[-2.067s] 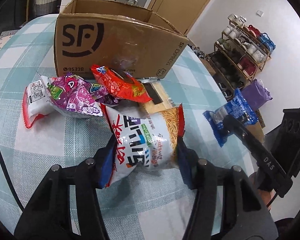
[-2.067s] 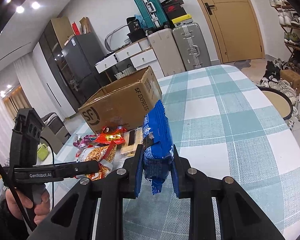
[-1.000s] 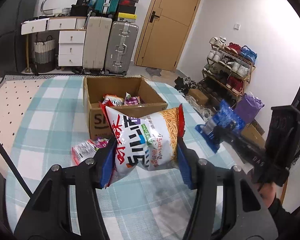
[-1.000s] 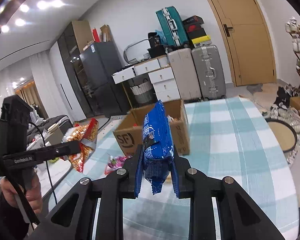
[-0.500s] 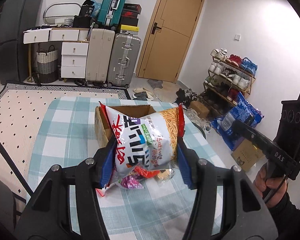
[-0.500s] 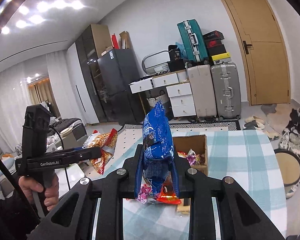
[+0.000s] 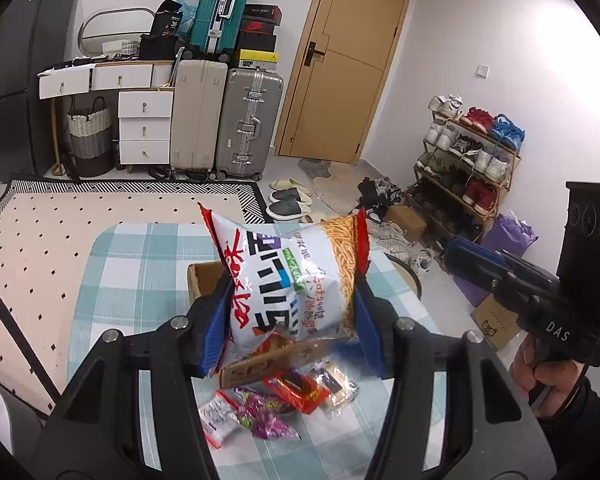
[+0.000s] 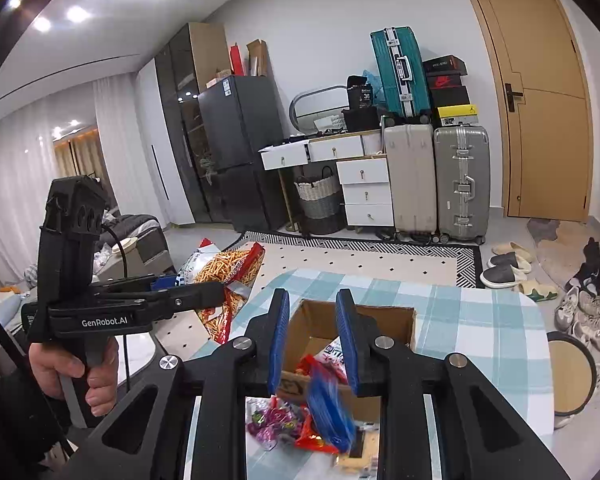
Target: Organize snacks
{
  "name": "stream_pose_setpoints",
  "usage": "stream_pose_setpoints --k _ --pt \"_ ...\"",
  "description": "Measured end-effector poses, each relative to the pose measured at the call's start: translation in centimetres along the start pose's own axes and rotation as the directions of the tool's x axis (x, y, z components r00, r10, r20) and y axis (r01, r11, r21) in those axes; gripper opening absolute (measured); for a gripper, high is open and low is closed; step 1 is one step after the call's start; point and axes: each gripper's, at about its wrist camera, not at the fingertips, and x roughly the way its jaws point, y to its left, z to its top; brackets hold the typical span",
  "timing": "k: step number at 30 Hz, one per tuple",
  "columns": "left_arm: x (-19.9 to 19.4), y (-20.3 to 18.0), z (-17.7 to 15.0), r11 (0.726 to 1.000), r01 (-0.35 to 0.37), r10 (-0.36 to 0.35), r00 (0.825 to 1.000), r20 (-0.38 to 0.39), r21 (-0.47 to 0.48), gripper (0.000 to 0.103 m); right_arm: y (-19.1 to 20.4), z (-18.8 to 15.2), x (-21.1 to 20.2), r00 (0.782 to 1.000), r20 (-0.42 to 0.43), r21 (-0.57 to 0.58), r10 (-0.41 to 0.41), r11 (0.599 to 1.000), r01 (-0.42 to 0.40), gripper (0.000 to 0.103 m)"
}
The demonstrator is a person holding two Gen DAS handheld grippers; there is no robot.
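My left tool (image 7: 290, 304) was clenched on the white-and-red noodle snack bag (image 7: 300, 276), held high over the cardboard box (image 8: 380, 320). A few packets already lay in the box. Several loose packets (image 7: 284, 400) were left on the checked tabletop (image 7: 140, 264) just in front of it, so I judged the job partly done. My right tool (image 8: 311, 300) was released, nothing between its blue pads. The blue packet (image 8: 330, 412) was a blur below them, over the box's near edge. The left tool's body read "GenRobot.AI", the right tool's "DAS". The bag's print was large Chinese lettering I couldn't make out.
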Motion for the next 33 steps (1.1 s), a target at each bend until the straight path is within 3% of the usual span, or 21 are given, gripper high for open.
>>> stream_pose_setpoints --k 6,9,13,19,22,24,26,33 --pt "5.6 -0.8 -0.5 1.000 -0.005 0.004 0.999 -0.048 -0.019 0.053 -1.6 -1.3 4.4 0.997 -0.078 0.048 0.029 0.999 -0.026 0.022" --pt "7.0 -0.4 -2.5 1.000 -0.018 0.018 0.999 -0.046 0.000 0.053 -2.8 -4.8 5.2 0.992 -0.120 0.048 0.036 0.998 -0.031 0.022" --pt "8.6 0.4 -6.2 0.999 0.019 -0.022 0.996 -0.088 -0.034 0.053 -4.9 -10.8 7.0 0.975 -0.214 0.088 0.060 0.995 -0.042 0.022" --pt "10.1 1.6 -10.0 0.999 0.007 -0.011 0.993 -0.114 -0.039 0.053 -8.4 -17.3 9.8 0.944 -0.320 0.236 0.084 0.972 -0.006 0.030" --pt "10.6 2.0 -10.9 0.999 0.002 -0.008 0.992 -0.126 -0.043 0.053 -8.8 -18.0 10.3 0.945 -0.313 0.259 0.099 0.966 -0.015 0.041" --pt "10.6 2.5 -11.5 0.999 -0.003 -0.002 0.992 -0.128 -0.039 0.053 -8.8 -17.9 10.6 0.947 -0.301 0.269 0.114 0.963 -0.031 0.058" --pt "10.6 2.9 -11.9 0.999 -0.008 0.002 0.991 -0.132 -0.039 0.053 -8.4 -17.9 11.1 0.944 -0.310 0.249 0.112 0.968 -0.033 0.064" --pt "10.8 3.6 -12.8 0.999 -0.010 0.003 0.990 -0.141 -0.049 0.053 -7.5 -17.9 13.5 0.922 -0.376 0.222 0.086 0.975 -0.001 0.067"
